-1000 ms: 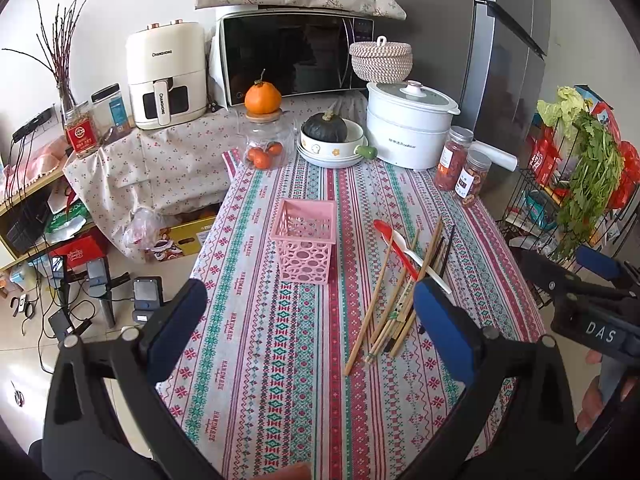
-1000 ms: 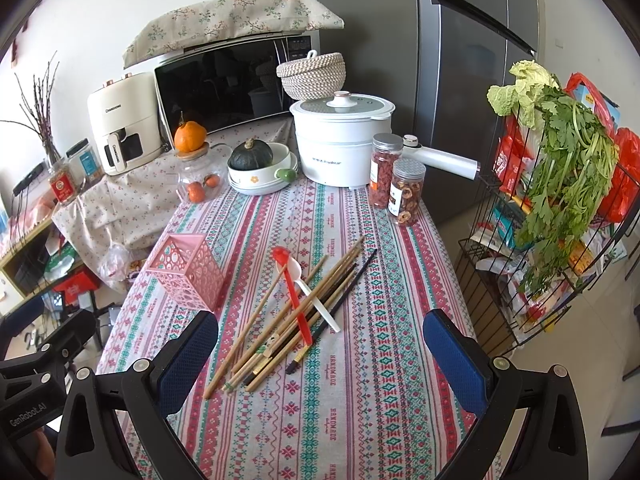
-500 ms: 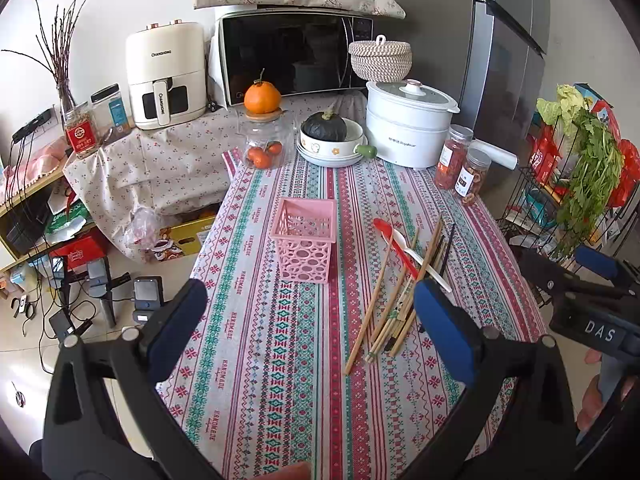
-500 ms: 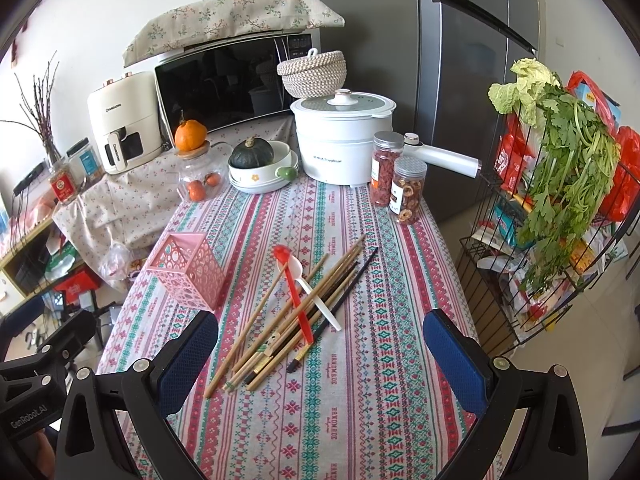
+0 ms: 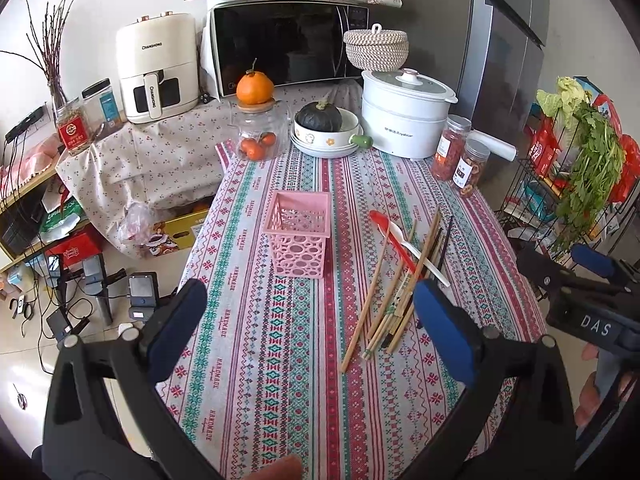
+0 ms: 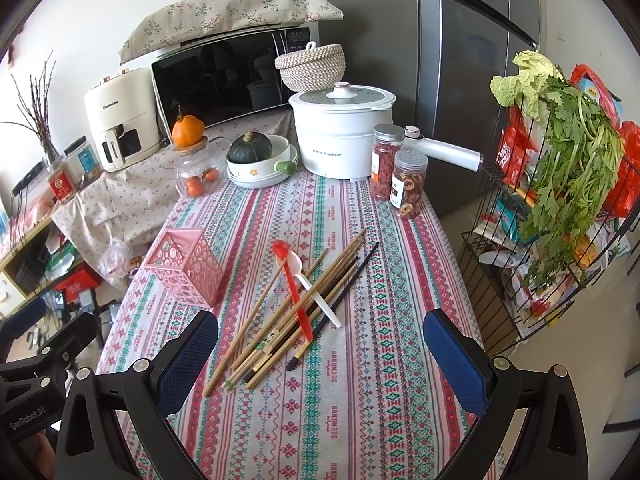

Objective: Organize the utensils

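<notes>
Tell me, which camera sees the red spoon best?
The right wrist view: the red spoon shows whole, lying across the chopsticks. In the left wrist view its handle end hides behind the left gripper finger.

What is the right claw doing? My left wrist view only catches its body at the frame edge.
Observer: The right claw is open wide, with nothing between its pads.
Operator: Where is it aimed?
Observer: At the chopsticks. In the right wrist view the pile lies ahead on the cloth, between its two fingers. It is not touching them.
</notes>
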